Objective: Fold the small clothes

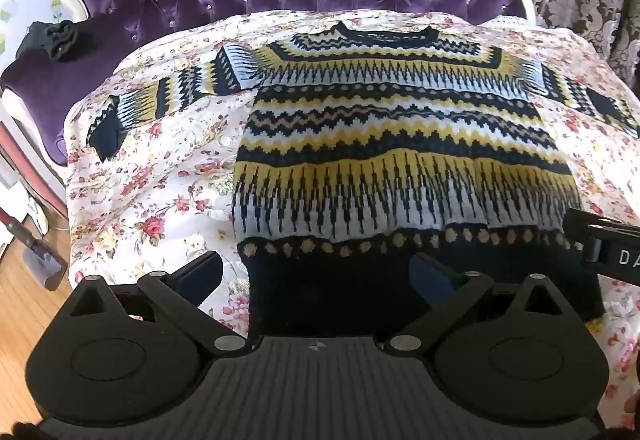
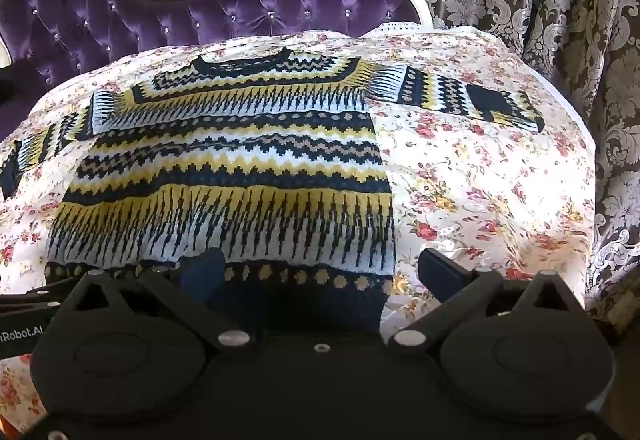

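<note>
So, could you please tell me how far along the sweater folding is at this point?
Done: the sweater lies flat on the floral cover, both sleeves spread out. In hand: the left gripper and right gripper are open at its dark hem, one near each bottom corner, gripping nothing. Left: every fold; none is visible yet.

Left gripper (image 1: 316,272): jaws spread wide, both dark fingers (image 1: 202,270) level and pointing forward, nothing between them. Right gripper (image 2: 320,270): likewise spread wide, fingers (image 2: 442,268) level and pointing forward. The two grippers sit side by side, each one's body edging into the other's view.
</note>
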`<state>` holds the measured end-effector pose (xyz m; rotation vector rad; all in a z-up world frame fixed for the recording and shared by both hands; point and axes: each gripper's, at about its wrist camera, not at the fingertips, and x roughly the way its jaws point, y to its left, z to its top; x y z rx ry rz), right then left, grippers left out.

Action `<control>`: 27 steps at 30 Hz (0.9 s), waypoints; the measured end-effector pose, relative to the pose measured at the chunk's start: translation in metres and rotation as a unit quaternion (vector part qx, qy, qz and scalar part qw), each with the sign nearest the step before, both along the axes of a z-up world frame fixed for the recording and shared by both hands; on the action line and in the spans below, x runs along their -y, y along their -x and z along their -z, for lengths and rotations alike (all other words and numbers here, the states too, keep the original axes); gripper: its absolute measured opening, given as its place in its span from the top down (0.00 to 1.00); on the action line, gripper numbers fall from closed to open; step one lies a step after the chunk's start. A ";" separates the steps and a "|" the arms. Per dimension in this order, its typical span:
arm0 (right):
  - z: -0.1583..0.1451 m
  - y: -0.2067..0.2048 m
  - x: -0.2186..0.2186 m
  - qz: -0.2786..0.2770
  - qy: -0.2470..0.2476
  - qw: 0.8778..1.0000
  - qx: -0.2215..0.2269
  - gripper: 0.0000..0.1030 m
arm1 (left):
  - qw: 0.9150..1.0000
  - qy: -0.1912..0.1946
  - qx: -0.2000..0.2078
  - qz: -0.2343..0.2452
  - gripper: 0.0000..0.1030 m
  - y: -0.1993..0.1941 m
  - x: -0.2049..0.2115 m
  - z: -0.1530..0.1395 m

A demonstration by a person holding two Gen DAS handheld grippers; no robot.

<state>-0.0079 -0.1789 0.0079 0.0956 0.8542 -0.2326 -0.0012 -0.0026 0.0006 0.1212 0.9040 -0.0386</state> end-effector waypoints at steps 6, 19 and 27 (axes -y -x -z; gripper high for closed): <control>0.001 0.000 0.000 0.000 -0.003 1.000 -0.006 0.01 | 1.000 -0.001 -0.006 0.001 0.02 -0.001 0.004 0.002; 0.003 -0.001 0.000 0.001 -0.008 1.000 -0.014 0.01 | 1.000 -0.003 -0.018 -0.003 0.02 -0.004 0.005 0.007; 0.005 0.000 0.001 0.002 -0.011 1.000 -0.017 0.01 | 1.000 -0.013 -0.017 -0.002 0.02 -0.003 0.007 0.008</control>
